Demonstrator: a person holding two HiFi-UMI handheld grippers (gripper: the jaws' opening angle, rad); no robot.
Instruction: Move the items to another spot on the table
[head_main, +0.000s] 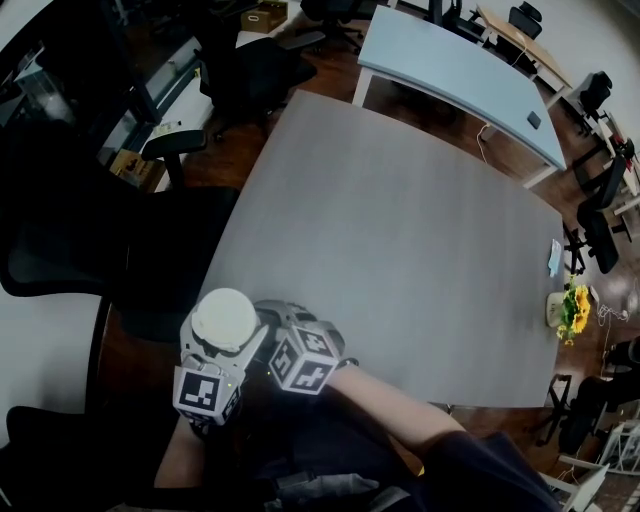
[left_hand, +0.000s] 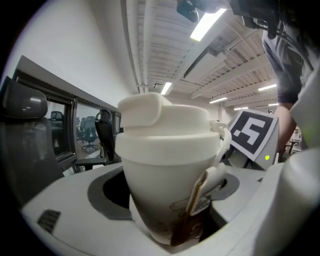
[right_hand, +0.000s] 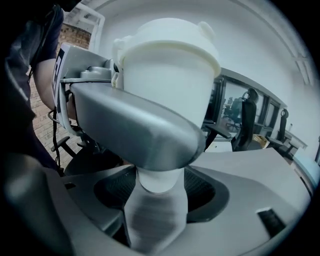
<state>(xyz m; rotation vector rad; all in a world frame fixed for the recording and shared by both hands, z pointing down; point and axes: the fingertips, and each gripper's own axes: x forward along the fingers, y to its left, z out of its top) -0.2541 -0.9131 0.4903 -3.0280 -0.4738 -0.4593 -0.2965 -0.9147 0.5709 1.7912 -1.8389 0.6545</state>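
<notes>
A white lidded cup (head_main: 224, 318) is held over the near left corner of the grey table (head_main: 400, 220). My left gripper (head_main: 205, 350) is shut on the cup (left_hand: 165, 170), whose wall fills the left gripper view, with a tea-bag tag (left_hand: 200, 200) hanging down its side. My right gripper (head_main: 268, 330) comes in from the right and grips the same cup (right_hand: 167, 65) at its narrow base. In the right gripper view the left gripper's grey finger (right_hand: 135, 130) wraps the cup's middle. The marker cube (left_hand: 252, 131) of the right gripper shows beside the cup.
A light blue table (head_main: 450, 60) stands beyond the grey one. Black office chairs (head_main: 60, 260) crowd the left side. At the grey table's right edge are a pot of sunflowers (head_main: 573, 308) and a small pale blue item (head_main: 553, 258).
</notes>
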